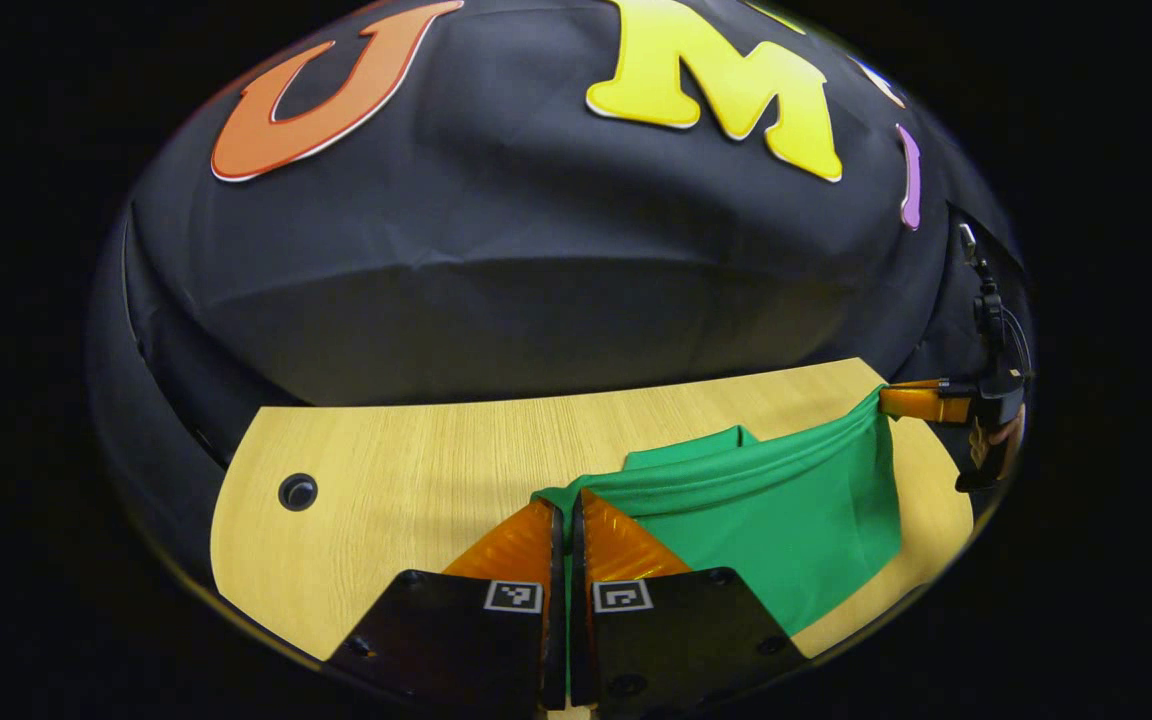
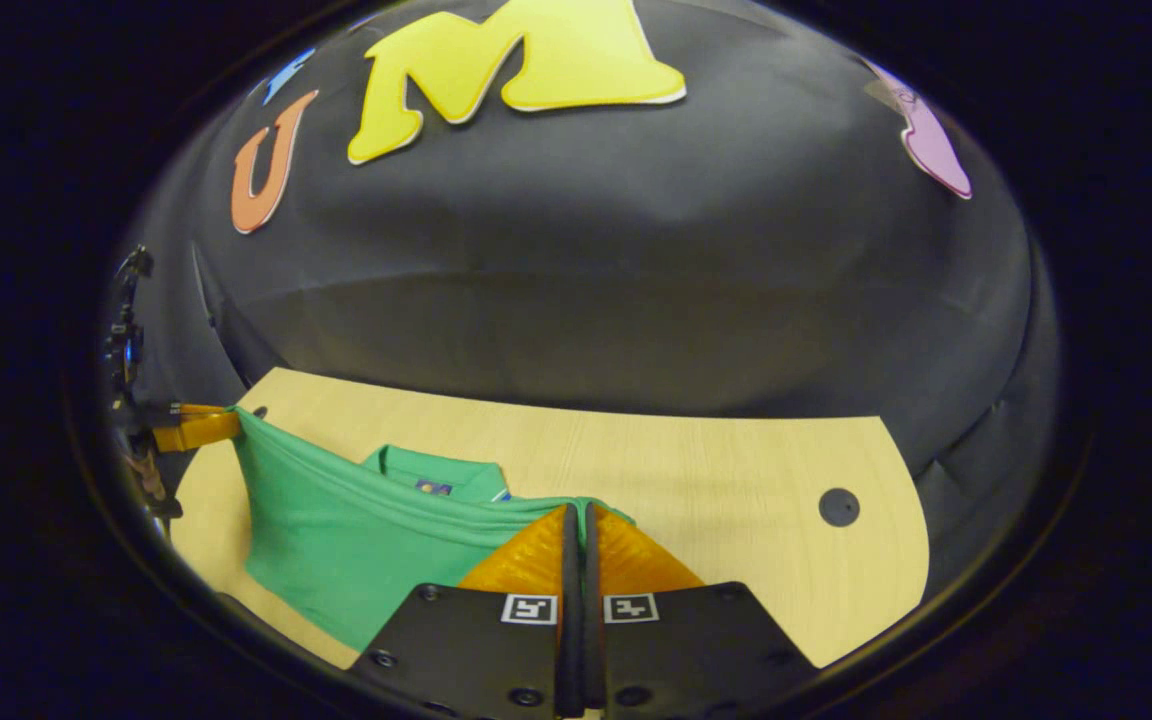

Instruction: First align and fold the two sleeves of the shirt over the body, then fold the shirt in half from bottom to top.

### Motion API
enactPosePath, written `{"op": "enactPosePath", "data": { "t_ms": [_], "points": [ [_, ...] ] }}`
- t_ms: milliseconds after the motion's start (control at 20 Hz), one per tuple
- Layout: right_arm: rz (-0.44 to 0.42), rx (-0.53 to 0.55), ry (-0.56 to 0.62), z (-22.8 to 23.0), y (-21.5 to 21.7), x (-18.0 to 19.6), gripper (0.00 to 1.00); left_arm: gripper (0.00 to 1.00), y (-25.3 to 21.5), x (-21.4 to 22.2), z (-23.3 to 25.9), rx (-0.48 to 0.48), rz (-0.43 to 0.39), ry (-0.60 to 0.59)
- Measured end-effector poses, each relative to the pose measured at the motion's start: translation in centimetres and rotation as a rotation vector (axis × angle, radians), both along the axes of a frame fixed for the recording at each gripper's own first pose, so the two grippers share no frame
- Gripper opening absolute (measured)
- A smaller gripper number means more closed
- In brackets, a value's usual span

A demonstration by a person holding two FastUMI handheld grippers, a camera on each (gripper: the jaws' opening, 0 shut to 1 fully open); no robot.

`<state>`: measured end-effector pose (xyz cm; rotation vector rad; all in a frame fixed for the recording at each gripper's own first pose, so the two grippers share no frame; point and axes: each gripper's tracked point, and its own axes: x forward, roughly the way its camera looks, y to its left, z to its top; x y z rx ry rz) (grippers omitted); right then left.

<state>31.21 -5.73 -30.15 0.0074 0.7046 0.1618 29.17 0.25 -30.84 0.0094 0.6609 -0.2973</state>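
No legible word, number or brand. Merely coded signs: two small black-and-white marker squares (image 1: 514,597) on the finger bases of the left gripper (image 1: 568,497), one per finger, side by side, each a blocky pattern and not lettering. Likewise a matching pair of marker squares (image 2: 529,609) on the finger bases of the right gripper (image 2: 579,510). Inside the collar of the green shirt (image 2: 336,530), a small dark neck label (image 2: 432,487) with a pale fleck on it, too small and blurred to make out.
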Motion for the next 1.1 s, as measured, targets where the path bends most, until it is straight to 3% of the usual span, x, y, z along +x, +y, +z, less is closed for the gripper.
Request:
{"op": "enactPosePath", "data": {
  "t_ms": [200,250,500,550,600,650,850,900,1100],
  "points": [
    [0.004,-0.009,-0.008,-2.5,1.0,1.6,0.05,0.05,0.2,0.8,-3.0,-0.024,0.079,0.024],
    [0.0,-0.018,-0.009,-3.1,1.1,2.0,0.0,0.05,0.2,1.1,-3.5,-0.023,0.096,0.02],
    [-0.028,-0.058,0.007,-5.4,1.1,2.7,0.02,0.07,-0.4,2.3,-4.7,-0.029,0.142,-0.01],
    [-0.029,-0.065,0.005,-5.5,0.9,2.7,0.13,0.1,-0.5,2.2,-4.8,-0.034,0.148,-0.007],
    [-0.028,-0.063,0.001,-5.1,1.0,2.6,0.13,0.16,-0.7,2.1,-4.7,-0.037,0.151,-0.005],
    [-0.032,-0.057,0.0,-4.8,1.2,2.3,0.27,0.09,-0.9,1.9,-4.2,-0.039,0.148,-0.011],
    [-0.06,-0.07,-0.066,-1.5,0.9,0.9,0.79,1.0,-1.2,0.7,-1.6,-0.042,0.146,-0.056],
    [-0.069,-0.071,-0.084,-0.3,1.0,0.2,0.92,0.99,-1.3,0.1,-0.6,-0.046,0.147,-0.065],
    [-0.092,-0.062,-0.179,6.0,1.4,-3.4,0.97,0.99,-1.5,-2.6,6.3,-0.074,0.153,-0.16]
  ]
}}
